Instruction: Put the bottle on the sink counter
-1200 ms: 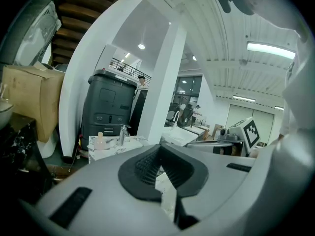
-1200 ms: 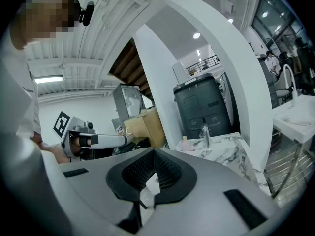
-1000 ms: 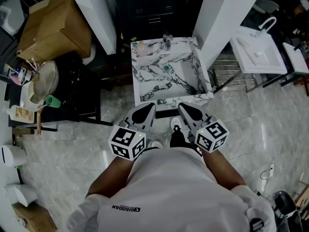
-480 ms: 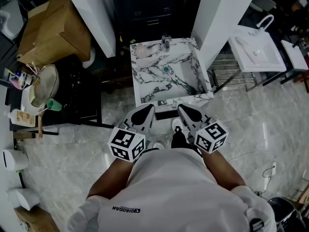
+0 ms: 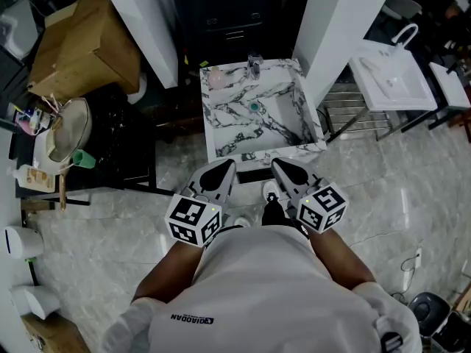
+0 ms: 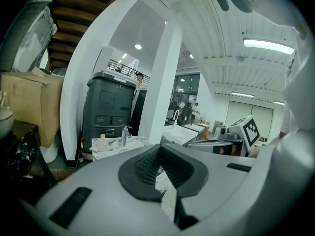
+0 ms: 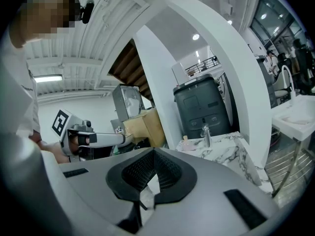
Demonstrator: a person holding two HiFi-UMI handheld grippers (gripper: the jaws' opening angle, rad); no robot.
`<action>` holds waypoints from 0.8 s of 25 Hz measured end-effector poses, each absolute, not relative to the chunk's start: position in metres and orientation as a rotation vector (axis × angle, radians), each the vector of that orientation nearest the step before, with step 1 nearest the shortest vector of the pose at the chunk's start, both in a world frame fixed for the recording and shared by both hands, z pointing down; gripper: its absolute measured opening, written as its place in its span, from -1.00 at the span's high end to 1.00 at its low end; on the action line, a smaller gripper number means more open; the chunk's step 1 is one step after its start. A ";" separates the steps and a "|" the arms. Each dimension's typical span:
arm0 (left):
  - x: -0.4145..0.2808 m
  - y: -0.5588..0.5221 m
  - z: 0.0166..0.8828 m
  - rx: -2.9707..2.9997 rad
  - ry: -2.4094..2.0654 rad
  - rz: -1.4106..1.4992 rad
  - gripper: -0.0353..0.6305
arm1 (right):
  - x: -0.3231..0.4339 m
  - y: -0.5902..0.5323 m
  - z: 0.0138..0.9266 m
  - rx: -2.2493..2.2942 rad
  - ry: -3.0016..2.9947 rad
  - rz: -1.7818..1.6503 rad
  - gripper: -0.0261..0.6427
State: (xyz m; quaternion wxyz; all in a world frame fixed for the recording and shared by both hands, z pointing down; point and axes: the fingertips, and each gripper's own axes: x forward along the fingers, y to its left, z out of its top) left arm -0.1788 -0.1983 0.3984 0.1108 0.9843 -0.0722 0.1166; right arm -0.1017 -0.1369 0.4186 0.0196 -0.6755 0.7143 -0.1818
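Nearest, against the person's white shirt (image 5: 272, 293), the left tongs (image 5: 224, 165) and the right tongs (image 5: 282, 163) are held side by side, tips pointing away from the body. In the left gripper view the left tongs' ribbed black pads (image 6: 145, 166) meet at the tip with nothing between them. The right gripper view shows the right tongs likewise closed and empty.

Both hang over the pale grey marbled floor (image 5: 383, 197), just short of the front edge of the white, dark-veined marble sink counter (image 5: 221, 134). Its basin has a teal drain (image 5: 254, 105). On the counter's far rim stands a chrome tap (image 5: 255, 63). Just left of it, at the far left corner, the small pale pink bottle (image 5: 215, 76) stands upright on the counter, well apart from both tongs.

Behind the counter a dark grey cabinet (image 5: 229, 20) stands between white pillars (image 5: 331, 20). Far left sits a brown cardboard box (image 5: 81, 39), and far right a plain white washbasin (image 5: 390, 79).
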 end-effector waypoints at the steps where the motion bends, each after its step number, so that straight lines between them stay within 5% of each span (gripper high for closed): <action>1: -0.179 -0.198 0.398 2.892 -0.214 0.343 0.85 | -0.102 -0.137 0.419 -2.095 2.218 -0.564 0.80; 20: -0.179 -0.197 0.401 2.889 -0.226 0.334 0.85 | -0.102 -0.134 0.420 -2.100 2.226 -0.565 0.80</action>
